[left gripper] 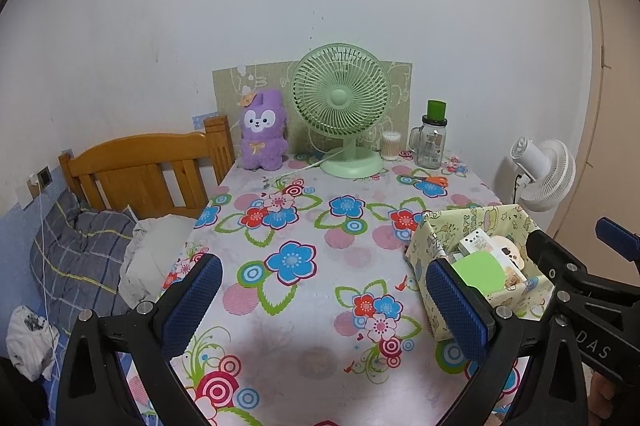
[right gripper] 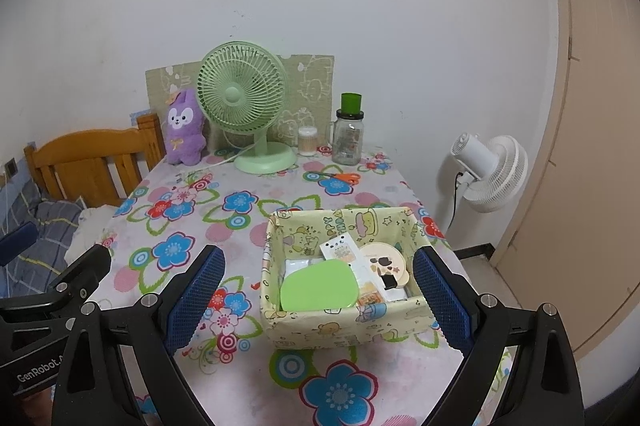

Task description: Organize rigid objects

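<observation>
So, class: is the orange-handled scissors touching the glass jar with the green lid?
Apart. The right wrist view shows bare tablecloth between the scissors and the glass jar standing behind them.

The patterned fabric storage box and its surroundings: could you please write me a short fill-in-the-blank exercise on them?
1. The patterned fabric storage box holds a flat lid-like item coloured ____.
2. The orange-handled scissors lie in front of the clear glass jar with the ____ cap.
3. The purple plush toy stands beside the green desk ____.
4. Both the left gripper and the right gripper are ____.

Missing words: green; green; fan; open
</observation>
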Action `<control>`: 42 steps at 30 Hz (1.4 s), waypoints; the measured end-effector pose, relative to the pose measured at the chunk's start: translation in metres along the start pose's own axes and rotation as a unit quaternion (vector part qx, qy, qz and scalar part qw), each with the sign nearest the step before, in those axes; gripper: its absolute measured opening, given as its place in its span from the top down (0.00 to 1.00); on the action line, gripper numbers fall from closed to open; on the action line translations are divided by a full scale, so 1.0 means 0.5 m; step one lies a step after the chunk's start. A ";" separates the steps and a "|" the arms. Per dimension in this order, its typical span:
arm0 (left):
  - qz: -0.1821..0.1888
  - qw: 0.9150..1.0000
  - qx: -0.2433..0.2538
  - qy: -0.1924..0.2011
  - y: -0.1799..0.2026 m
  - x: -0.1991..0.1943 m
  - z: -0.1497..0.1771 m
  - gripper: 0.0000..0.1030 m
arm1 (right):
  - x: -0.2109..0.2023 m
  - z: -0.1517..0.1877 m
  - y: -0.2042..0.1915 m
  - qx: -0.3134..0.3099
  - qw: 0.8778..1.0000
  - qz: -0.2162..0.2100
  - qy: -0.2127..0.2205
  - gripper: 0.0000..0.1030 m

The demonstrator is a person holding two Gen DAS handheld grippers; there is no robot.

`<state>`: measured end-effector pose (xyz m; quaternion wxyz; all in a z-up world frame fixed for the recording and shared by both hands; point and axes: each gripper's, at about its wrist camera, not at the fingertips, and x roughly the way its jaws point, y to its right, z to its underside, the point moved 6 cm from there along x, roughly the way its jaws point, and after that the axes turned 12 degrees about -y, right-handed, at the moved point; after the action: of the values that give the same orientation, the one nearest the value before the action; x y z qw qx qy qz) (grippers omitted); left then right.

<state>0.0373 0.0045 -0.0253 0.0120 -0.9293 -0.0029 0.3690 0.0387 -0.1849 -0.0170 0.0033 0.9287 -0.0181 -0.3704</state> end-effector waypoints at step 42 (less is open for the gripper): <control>0.002 1.000 0.003 -0.001 -0.001 0.011 0.004 0.00 | 0.007 -0.002 -0.006 0.006 1.000 0.002 0.002 0.06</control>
<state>0.0399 0.0050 -0.0303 0.0136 -0.9289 0.0002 0.3701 0.0420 -0.1821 -0.0185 -0.0018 0.9293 -0.0218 -0.3688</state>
